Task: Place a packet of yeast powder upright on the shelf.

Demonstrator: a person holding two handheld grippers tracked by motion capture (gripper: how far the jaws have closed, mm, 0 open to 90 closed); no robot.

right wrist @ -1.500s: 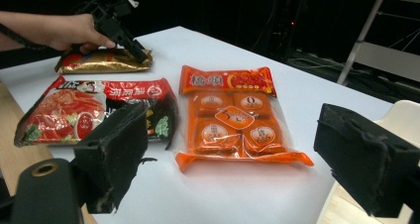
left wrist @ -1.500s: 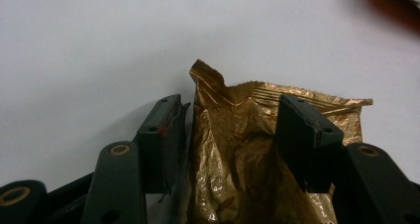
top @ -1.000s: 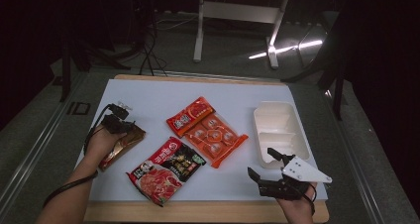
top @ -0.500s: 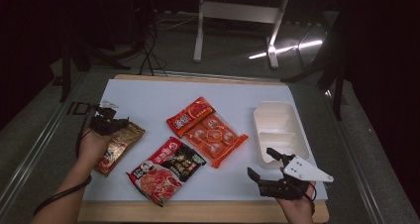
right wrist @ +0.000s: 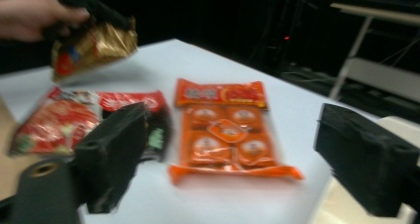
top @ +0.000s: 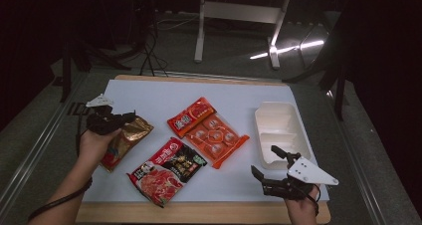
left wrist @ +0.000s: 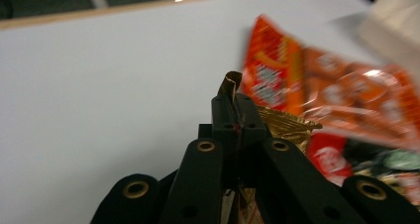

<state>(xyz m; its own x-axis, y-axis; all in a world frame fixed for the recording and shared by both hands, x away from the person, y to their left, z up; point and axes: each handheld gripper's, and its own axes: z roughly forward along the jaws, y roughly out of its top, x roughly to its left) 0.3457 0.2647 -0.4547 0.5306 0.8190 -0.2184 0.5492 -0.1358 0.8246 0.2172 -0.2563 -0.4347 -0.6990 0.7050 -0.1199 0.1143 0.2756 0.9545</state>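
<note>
My left gripper (top: 130,117) is shut on the top edge of a gold and red snack packet (top: 125,141), which hangs lifted off the white mat at the left. In the left gripper view the jaws meet on a curl of gold foil (left wrist: 229,85). In the right gripper view the packet (right wrist: 91,48) dangles in the air at the upper left under the left hand. My right gripper (top: 271,161) rests near the table's front right edge, jaws wide open with nothing between them (right wrist: 228,154).
An orange pack of several round pieces (top: 211,134) lies mid-mat, with a red and black pouch (top: 166,170) in front of it. A white two-compartment tray (top: 280,130) sits at the right, just beyond my right gripper. The mat (top: 164,98) covers a wooden tabletop.
The left hand has risen and shifted left, lifting the gold packet's top end off the mat. The right gripper has stayed still.
</note>
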